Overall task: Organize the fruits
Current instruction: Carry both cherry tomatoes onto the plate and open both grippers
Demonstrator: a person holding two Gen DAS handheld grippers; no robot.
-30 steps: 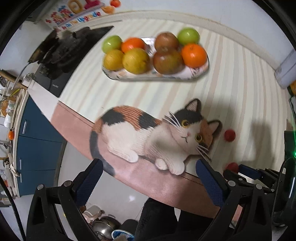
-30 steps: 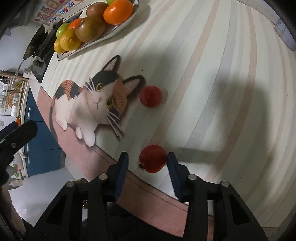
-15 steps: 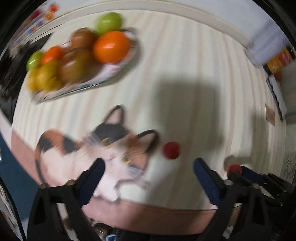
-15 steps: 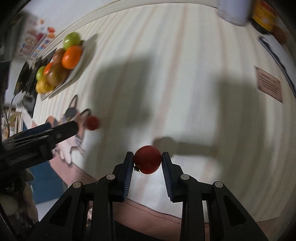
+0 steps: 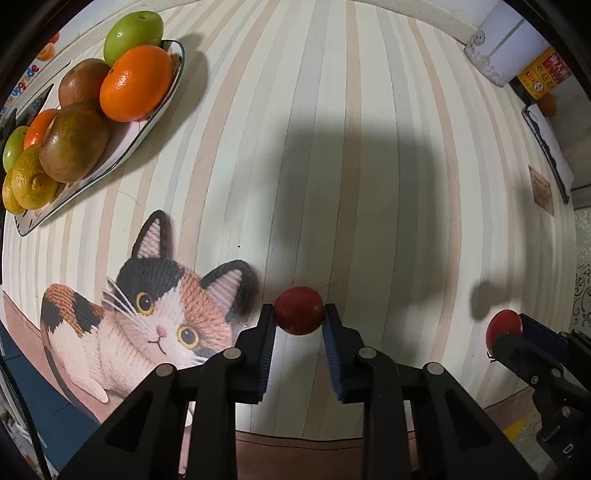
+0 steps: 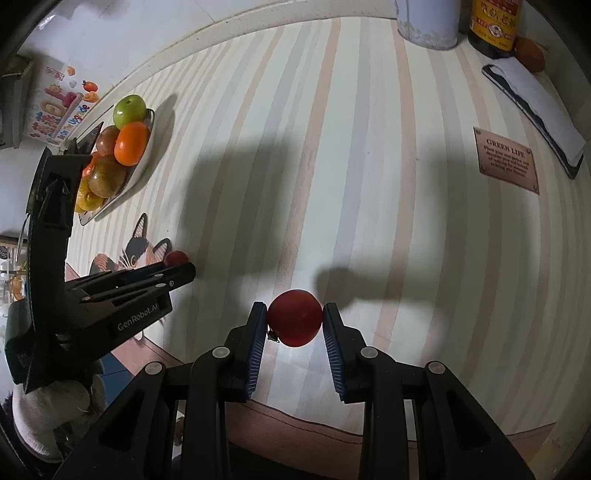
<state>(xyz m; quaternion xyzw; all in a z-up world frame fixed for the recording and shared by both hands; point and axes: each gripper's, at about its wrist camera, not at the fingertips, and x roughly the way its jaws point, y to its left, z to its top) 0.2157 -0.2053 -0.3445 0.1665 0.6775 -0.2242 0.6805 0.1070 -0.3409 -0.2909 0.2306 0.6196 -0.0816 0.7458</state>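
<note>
My left gripper (image 5: 298, 314) points down at the striped tablecloth. Its jaws are closing, and the blue pads press on both sides of a small red fruit (image 5: 298, 308) just right of the printed cat's ear. My right gripper (image 6: 294, 314) is shut on a second small red fruit (image 6: 294, 325), held above the cloth with its shadow below. In the left wrist view that second red fruit (image 5: 502, 326) shows at the far right. A white oblong plate (image 5: 162, 107), far left, carries green, orange, brown and yellow fruits.
A printed cat (image 5: 155, 317) lies near the table's front edge. At the far right stand a white canister (image 6: 428, 22), a dark bottle (image 6: 493, 22) and an orange fruit (image 6: 530, 55). A black-edged flat device (image 6: 535, 110) and a brown label (image 6: 506, 162) lie nearby.
My left gripper swung right from over the cat, came down around the loose red fruit and closed on it. My right gripper lifted its red fruit off the cloth.
</note>
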